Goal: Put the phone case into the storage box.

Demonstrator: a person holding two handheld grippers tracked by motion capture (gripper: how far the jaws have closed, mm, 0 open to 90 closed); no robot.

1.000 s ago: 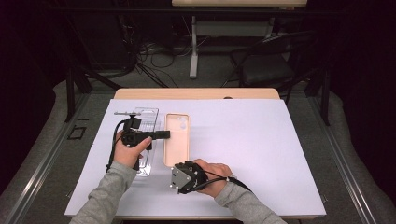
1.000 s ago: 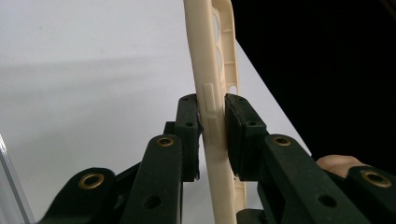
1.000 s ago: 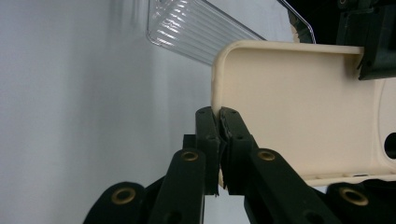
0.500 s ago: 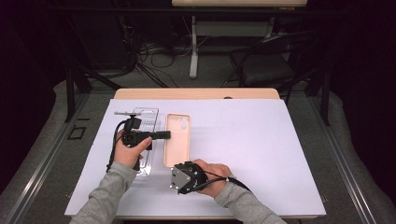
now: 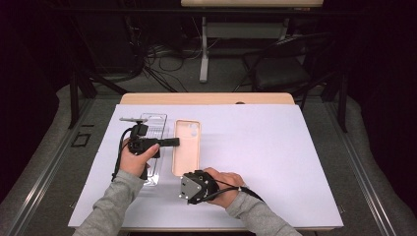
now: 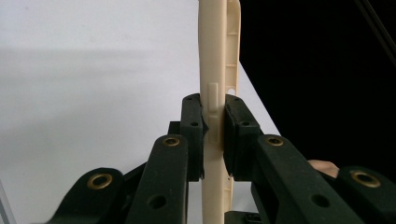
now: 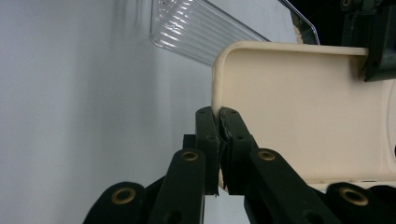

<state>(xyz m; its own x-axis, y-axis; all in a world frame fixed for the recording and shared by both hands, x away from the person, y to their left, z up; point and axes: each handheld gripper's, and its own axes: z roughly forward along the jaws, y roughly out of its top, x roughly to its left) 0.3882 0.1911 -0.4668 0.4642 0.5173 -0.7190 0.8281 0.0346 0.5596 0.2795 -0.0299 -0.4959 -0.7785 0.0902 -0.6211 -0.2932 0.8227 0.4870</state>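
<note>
Left gripper (image 6: 214,135) clamped on the long side wall of the cream phone case (image 5: 187,147). Right gripper (image 7: 218,122) pinches its near rim, 6 o'clock end. Clear plastic tray (image 5: 153,129) lies at the case's 9 o'clock.

One cream-coloured, rounded-rectangle plastic phone case (image 5: 186,147) lies near the centre of the sheet, and one clear, ribbed plastic packaging tray (image 5: 153,142) sits just beside it at its 9 o'clock. There is one white sheet (image 5: 275,162) covering one light wooden table (image 5: 206,98). Two black two-jaw grippers are counted: one left gripper (image 5: 173,142) and one right gripper (image 5: 186,173). One dark chair (image 5: 280,69) stands at 12 o'clock beyond the table.
</note>
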